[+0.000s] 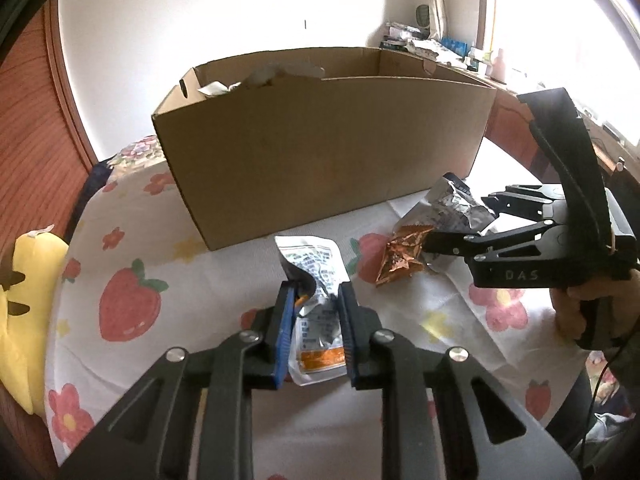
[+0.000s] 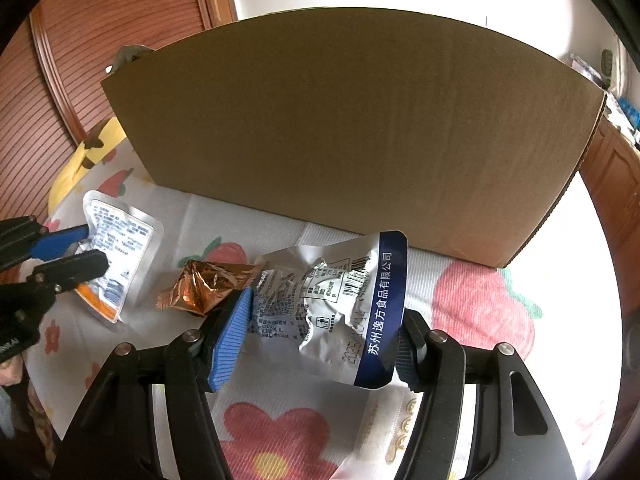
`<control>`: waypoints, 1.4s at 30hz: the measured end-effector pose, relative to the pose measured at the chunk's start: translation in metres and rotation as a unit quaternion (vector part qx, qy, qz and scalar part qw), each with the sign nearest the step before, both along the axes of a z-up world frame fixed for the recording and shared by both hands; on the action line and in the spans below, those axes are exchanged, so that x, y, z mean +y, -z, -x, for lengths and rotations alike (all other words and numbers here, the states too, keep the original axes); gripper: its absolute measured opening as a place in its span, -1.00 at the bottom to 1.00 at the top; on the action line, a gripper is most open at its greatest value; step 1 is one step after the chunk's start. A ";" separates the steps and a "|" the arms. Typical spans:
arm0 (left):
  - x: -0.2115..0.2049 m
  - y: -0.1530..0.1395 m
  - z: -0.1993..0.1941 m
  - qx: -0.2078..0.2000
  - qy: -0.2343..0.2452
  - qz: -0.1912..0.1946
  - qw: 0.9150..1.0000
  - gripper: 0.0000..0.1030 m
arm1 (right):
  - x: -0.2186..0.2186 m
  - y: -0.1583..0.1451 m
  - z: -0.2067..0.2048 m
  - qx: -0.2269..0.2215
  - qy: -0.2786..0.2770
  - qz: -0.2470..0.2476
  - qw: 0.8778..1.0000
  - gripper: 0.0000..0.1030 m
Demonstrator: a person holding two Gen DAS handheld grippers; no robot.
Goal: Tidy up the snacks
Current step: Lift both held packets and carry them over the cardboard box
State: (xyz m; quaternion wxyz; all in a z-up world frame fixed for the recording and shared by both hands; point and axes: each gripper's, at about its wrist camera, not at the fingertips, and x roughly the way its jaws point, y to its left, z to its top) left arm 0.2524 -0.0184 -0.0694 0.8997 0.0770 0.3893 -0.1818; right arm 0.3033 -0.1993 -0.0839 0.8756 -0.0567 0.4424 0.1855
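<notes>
Snack packs: 3 on the cloth, all before the box – white/orange pouch (image 1: 318, 320), silver/blue bag (image 2: 336, 312), copper wrapper (image 2: 204, 286) (loose).
L gripper (image 1: 313, 320): clamped on white/orange pouch.
R gripper (image 2: 320, 340): about half-wide, gripping silver/blue bag.
Box (image 1: 320, 152): 1 cardboard, on strawberry cloth (image 1: 132, 308).

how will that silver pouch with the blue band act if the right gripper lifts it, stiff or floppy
Probably floppy: the silver pouch is already deeply creased between the right gripper pads, so the free end may sag. It looks flat and thin, so likely light. The glossy foil could slip, though the ribbed pads should help.
</notes>
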 end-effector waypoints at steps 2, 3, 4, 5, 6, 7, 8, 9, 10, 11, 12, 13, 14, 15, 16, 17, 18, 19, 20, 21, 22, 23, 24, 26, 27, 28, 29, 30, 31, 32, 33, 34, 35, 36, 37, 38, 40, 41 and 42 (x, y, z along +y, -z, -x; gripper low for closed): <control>0.000 -0.001 -0.001 0.000 0.001 -0.001 1.000 -0.64 | 0.002 0.000 0.001 -0.003 -0.004 0.003 1.000 0.18; 0.000 -0.001 -0.002 0.000 0.001 -0.002 1.000 -0.64 | 0.002 0.000 0.001 -0.003 -0.006 0.004 1.000 0.15; 0.000 -0.002 -0.001 -0.002 0.002 -0.001 1.000 -0.64 | 0.003 0.000 0.002 -0.004 -0.008 0.003 1.000 0.11; -0.001 -0.004 0.000 -0.004 0.001 -0.001 1.000 -0.65 | 0.003 -0.001 0.003 -0.005 -0.011 0.000 1.000 0.07; -0.001 -0.005 0.001 -0.006 0.001 -0.001 1.000 -0.65 | 0.004 -0.002 0.003 -0.006 -0.014 -0.002 1.000 -0.08; -0.001 -0.006 0.001 -0.006 0.002 0.000 1.000 -0.65 | 0.004 -0.003 0.004 -0.008 -0.014 -0.003 1.000 -0.23; -0.001 -0.007 0.003 -0.007 0.002 0.002 1.000 -0.65 | 0.005 -0.004 0.005 -0.008 -0.016 -0.005 1.000 -0.38; 0.000 -0.008 0.004 -0.008 0.002 0.004 1.000 -0.65 | 0.006 -0.005 0.006 -0.009 -0.018 -0.004 1.000 -0.55; 0.000 -0.009 0.006 -0.010 0.002 0.004 1.000 -0.65 | 0.008 -0.007 0.008 -0.013 -0.020 0.001 1.000 -0.55; 0.000 -0.010 0.007 -0.012 0.003 0.005 1.000 -0.65 | 0.008 -0.009 0.008 -0.014 -0.021 0.001 1.000 -0.56; 0.000 -0.010 0.009 -0.014 0.002 0.007 1.000 -0.65 | 0.008 -0.011 0.009 -0.014 -0.023 -0.004 1.000 -0.56; 0.001 -0.011 0.010 -0.016 0.002 0.008 1.000 -0.65 | 0.007 -0.013 0.010 -0.016 -0.022 -0.007 1.000 -0.56; 0.001 -0.012 0.012 -0.018 0.004 0.010 1.000 -0.65 | 0.006 -0.017 0.011 -0.018 -0.021 -0.010 1.000 -0.56; 0.001 -0.013 0.013 -0.021 0.004 0.010 1.000 -0.65 | 0.005 -0.020 0.013 -0.022 -0.021 -0.013 0.999 -0.56; 0.001 -0.015 0.014 -0.024 0.004 0.010 1.000 -0.65 | 0.004 -0.025 0.015 -0.026 -0.020 -0.019 0.999 -0.56; 0.000 -0.016 0.016 -0.028 0.005 0.011 1.000 -0.65 | 0.000 -0.029 0.016 -0.028 -0.020 -0.022 0.999 -0.56; 0.000 -0.019 0.018 -0.031 0.007 0.012 0.999 -0.65 | -0.001 -0.032 0.018 -0.032 -0.021 -0.024 0.999 -0.56; 0.000 -0.021 0.020 -0.036 0.008 0.013 0.999 -0.65 | -0.002 -0.036 0.020 -0.036 -0.022 -0.025 0.999 -0.56; 0.000 -0.024 0.021 -0.040 0.009 0.013 0.999 -0.65 | -0.002 -0.040 0.022 -0.039 -0.023 -0.027 0.999 -0.56; -0.001 -0.027 0.022 -0.045 0.009 0.015 0.999 -0.65 | -0.002 -0.043 0.024 -0.042 -0.024 -0.028 0.998 -0.56; 0.000 -0.030 0.023 -0.049 0.009 0.017 0.999 -0.65 | -0.003 -0.048 0.027 -0.048 -0.025 -0.029 0.998 -0.56; 0.000 -0.033 0.024 -0.053 0.009 0.019 0.998 -0.65 | -0.006 -0.049 0.029 -0.050 -0.026 -0.031 0.998 -0.56; -0.001 -0.037 0.024 -0.058 0.008 0.021 0.998 -0.65 | -0.008 -0.052 0.031 -0.053 -0.028 -0.034 0.998 -0.56; -0.001 -0.046 0.026 -0.067 0.007 0.027 0.997 -0.65 | -0.012 -0.060 0.037 -0.061 -0.031 -0.038 0.997 -0.56; 0.000 -0.052 0.026 -0.073 0.007 0.030 0.997 -0.65 | -0.013 -0.065 0.039 -0.066 -0.033 -0.041 0.996 -0.56; 0.000 -0.057 0.026 -0.079 0.007 0.033 0.996 -0.65 | -0.013 -0.068 0.039 -0.069 -0.035 -0.043 0.996 -0.56; 0.001 -0.063 0.026 -0.085 0.007 0.036 0.996 -0.65 | -0.013 -0.073 0.040 -0.073 -0.037 -0.044 0.996 -0.56; 0.001 -0.070 0.025 -0.091 0.008 0.039 0.995 -0.65 | -0.013 -0.078 0.041 -0.078 -0.039 -0.046 0.995 -0.56; 0.001 -0.075 0.025 -0.097 0.009 0.040 0.994 -0.65 | -0.013 -0.082 0.041 -0.082 -0.041 -0.047 0.995 -0.56; 0.001 -0.083 0.024 -0.106 0.009 0.042 0.993 -0.65 | -0.012 -0.086 0.041 -0.087 -0.043 -0.048 0.994 -0.56; 0.001 -0.087 0.022 -0.110 0.009 0.043 0.993 -0.65 | -0.012 -0.091 0.041 -0.092 -0.045 -0.050 0.994 -0.56; 0.001 -0.092 0.020 -0.114 0.010 0.043 0.992 -0.65 | -0.012 -0.095 0.040 -0.096 -0.047 -0.052 0.993 -0.56; 0.001 -0.097 0.017 -0.119 0.009 0.044 0.992 -0.65 | -0.010 -0.098 0.039 -0.098 -0.049 -0.052 0.993 -0.56; 0.001 -0.103 0.014 -0.125 0.009 0.044 0.991 -0.65 | -0.008 -0.102 0.037 -0.102 -0.051 -0.053 0.992 -0.56; 0.001 -0.108 0.011 -0.130 0.009 0.045 0.990 -0.65 | -0.007 -0.107 0.035 -0.107 -0.054 -0.053 0.991 -0.56; 0.001 -0.114 0.006 -0.135 0.009 0.046 0.990 -0.65 | -0.006 -0.110 0.033 -0.111 -0.056 -0.054 0.991 -0.56; 0.003 -0.122 -0.001 -0.142 0.009 0.049 0.989 -0.65 | -0.004 -0.119 0.027 -0.121 -0.060 -0.057 0.989 -0.56; 0.004 -0.126 -0.004 -0.147 0.008 0.049 0.988 -0.65 | -0.005 -0.122 0.025 -0.124 -0.062 -0.059 0.989 -0.56; 0.005 -0.129 -0.009 -0.152 0.006 0.049 0.987 -0.65 | -0.006 -0.125 0.022 -0.127 -0.063 -0.061 0.988 -0.56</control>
